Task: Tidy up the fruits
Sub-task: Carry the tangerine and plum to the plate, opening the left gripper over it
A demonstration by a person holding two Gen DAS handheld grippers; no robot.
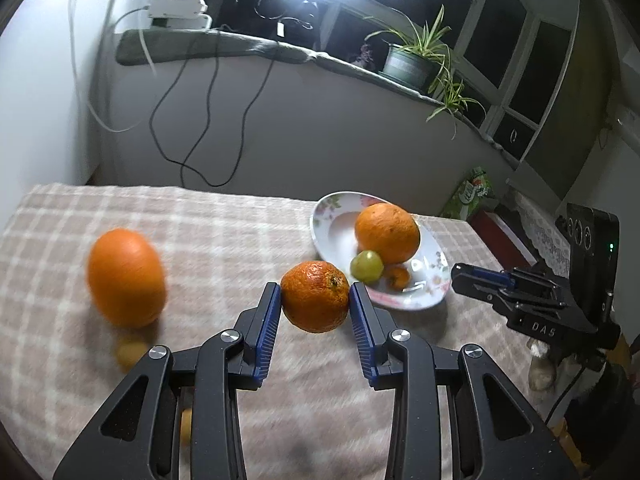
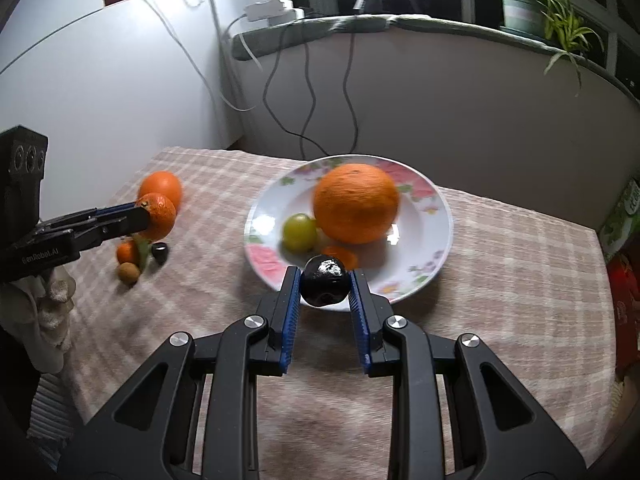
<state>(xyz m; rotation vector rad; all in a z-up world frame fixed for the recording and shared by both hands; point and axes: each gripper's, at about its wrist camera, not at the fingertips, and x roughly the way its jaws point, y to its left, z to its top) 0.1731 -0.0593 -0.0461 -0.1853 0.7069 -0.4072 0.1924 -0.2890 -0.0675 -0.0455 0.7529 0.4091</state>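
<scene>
The left gripper (image 1: 315, 300) was clamped on a mandarin (image 1: 315, 297), its blue pads pressed to the fruit's two sides, the jaws spread only as far as the fruit forced them. The right gripper (image 2: 324, 284) was closed tight on a plum (image 2: 323, 281), held at the tips just over the plate's (image 2: 436, 208) near rim, low in the centre of the right wrist view.

Both fruits looked bound for the plate. To do that well, each should be carried over a bare patch of the dish before release: the plum toward the lower right of the plate, the mandarin to the near left, clear of the orange (image 2: 356, 203), the grape (image 2: 299, 232) and the small orange fruit (image 2: 340, 256) already lying there. Lowering until the fruit nearly touches would stop it rolling out, since the rim is shallow. The two grippers would be better sent in one at a time.

The mandarin was deep orange, pitted, with a dark stem scar facing up. The plum was near black and glossy, with a bright glare on top.

Left on the cloth (image 2: 500, 280), at the left of the right wrist view, were a second orange (image 2: 164, 186), a small mandarin (image 2: 127, 252), a dark plum (image 2: 160, 252) and a brown round fruit (image 2: 129, 272).
</scene>
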